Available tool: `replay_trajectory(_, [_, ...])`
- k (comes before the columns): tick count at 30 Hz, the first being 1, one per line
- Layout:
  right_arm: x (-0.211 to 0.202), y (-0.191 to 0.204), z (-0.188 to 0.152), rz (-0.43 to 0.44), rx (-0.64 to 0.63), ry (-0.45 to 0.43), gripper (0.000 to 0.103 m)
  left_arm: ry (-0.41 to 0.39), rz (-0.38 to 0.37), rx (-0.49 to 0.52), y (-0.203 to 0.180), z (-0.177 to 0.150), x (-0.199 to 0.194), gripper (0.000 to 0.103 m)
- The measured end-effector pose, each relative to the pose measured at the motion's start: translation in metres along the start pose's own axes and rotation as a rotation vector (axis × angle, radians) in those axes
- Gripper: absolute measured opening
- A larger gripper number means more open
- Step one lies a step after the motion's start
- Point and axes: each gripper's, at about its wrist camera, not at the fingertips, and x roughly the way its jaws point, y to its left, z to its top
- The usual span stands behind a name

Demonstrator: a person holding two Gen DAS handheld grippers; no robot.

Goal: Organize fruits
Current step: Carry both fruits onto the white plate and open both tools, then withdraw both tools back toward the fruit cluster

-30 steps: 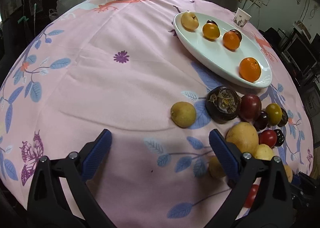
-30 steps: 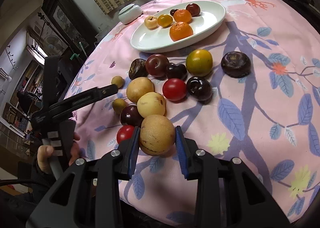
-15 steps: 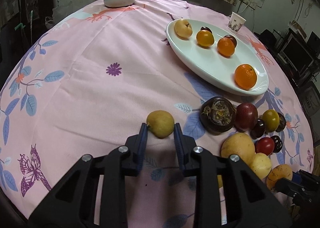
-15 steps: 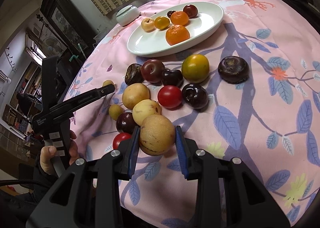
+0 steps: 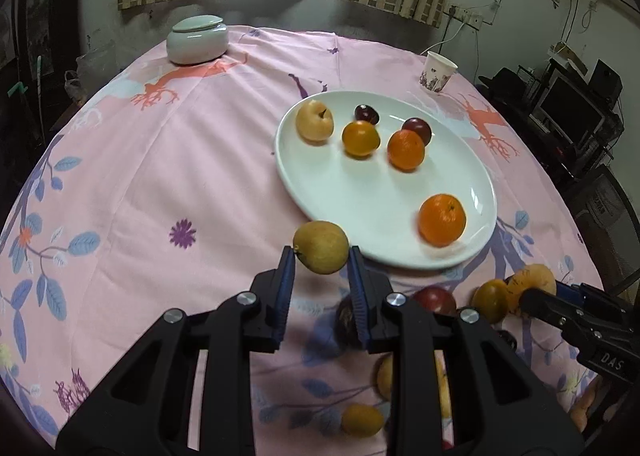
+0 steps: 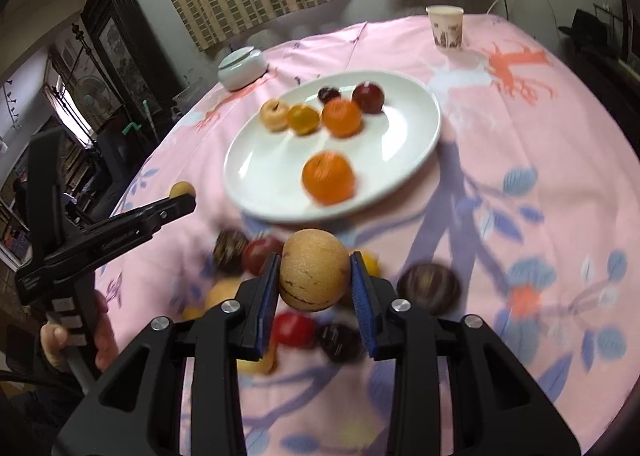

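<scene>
My left gripper (image 5: 320, 262) is shut on a small yellow-brown pear (image 5: 321, 247), held above the pink cloth just short of the white oval plate (image 5: 332, 192). The plate carries a pale pear (image 5: 314, 121), several oranges and two dark plums. My right gripper (image 6: 314, 276) is shut on a large tan pear (image 6: 314, 269), lifted over the loose pile of fruit (image 6: 294, 328) on the cloth, near the plate (image 6: 260, 172). In the right wrist view the left gripper (image 6: 180, 198) shows at the left with its small pear (image 6: 182, 189). The right gripper (image 5: 532, 292) appears low right in the left wrist view.
A pale green lidded jar (image 5: 197, 39) stands at the far left of the round table and a paper cup (image 5: 437, 72) at the far right. Loose plums, tomatoes and pears (image 5: 434, 298) lie below the plate. A person's hand (image 6: 76, 340) grips the left handle.
The left gripper went from open to shut on the small pear and lifted it toward the plate. The right gripper rose off the cloth with the large pear and moved nearer the plate.
</scene>
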Motion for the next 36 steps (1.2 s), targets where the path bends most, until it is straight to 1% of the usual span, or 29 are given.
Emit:
replay_trajectory(5, [0.032,-0.012,0.054,-0.030,-0.013,0.027,0.035,0.022,-0.021,0.045,-0.020,0.041,0.030,0.027])
replay_trajectory(9, [0.062,-0.021,0.090,-0.081,-0.026,0.035,0.035,0.050,-0.007,0.052,-0.026,0.065,0.061,0.027])
replay_trajectory(12, [0.083,-0.030,0.105,-0.096,-0.011,0.059,0.035,0.083,-0.005,0.034,-0.024,0.076,0.083,0.027])
replay_trajectory(16, [0.106,-0.040,0.121,-0.111,-0.001,0.104,0.037,0.111,-0.005,0.013,-0.019,0.081,0.102,0.028])
replay_trajectory(17, [0.110,-0.042,0.122,-0.106,0.006,0.108,0.040,0.116,-0.007,0.011,-0.018,0.082,0.105,0.028])
replay_trajectory(18, [0.111,-0.043,0.125,-0.100,0.009,0.100,0.052,0.119,-0.007,0.008,-0.017,0.082,0.106,0.028])
replay_trajectory(20, [0.110,-0.042,0.128,-0.120,-0.001,0.065,0.067,0.124,-0.003,0.000,-0.015,0.083,0.109,0.028])
replay_trajectory(21, [0.108,-0.041,0.129,-0.125,-0.010,0.050,0.068,0.123,0.000,-0.005,-0.013,0.083,0.110,0.029])
replay_trajectory(23, [0.103,-0.039,0.131,-0.119,-0.015,0.044,0.068,0.124,-0.008,-0.014,-0.011,0.085,0.108,0.044])
replay_trajectory(24, [0.099,-0.037,0.131,-0.112,-0.014,0.040,0.068,0.117,-0.013,-0.021,-0.010,0.086,0.104,0.062])
replay_trajectory(25, [0.092,-0.036,0.129,-0.107,-0.013,0.032,0.069,0.102,-0.013,-0.025,-0.008,0.086,0.098,0.068])
replay_trajectory(27, [0.078,-0.033,0.126,-0.096,-0.017,0.018,0.074,0.078,-0.024,-0.022,-0.008,0.086,0.082,0.070])
replay_trajectory(29, [0.061,-0.030,0.118,-0.083,-0.024,0.004,0.076,0.048,-0.043,-0.017,-0.008,0.082,0.060,0.075])
replay_trajectory(31, [0.043,-0.028,0.104,-0.072,-0.030,-0.009,0.087,0.004,-0.040,-0.004,-0.008,0.072,0.034,0.087])
replay_trajectory(32, [0.035,-0.027,0.096,-0.068,-0.033,-0.014,0.094,-0.017,-0.027,0.010,-0.010,0.065,0.022,0.089])
replay_trajectory(34, [0.021,-0.026,0.075,-0.064,-0.043,-0.014,0.095,-0.050,0.003,0.051,-0.014,0.046,0.001,0.095])
replay_trajectory(36, [0.015,-0.026,0.054,-0.064,-0.056,0.008,0.095,-0.063,0.020,0.098,-0.018,0.022,-0.013,0.099])
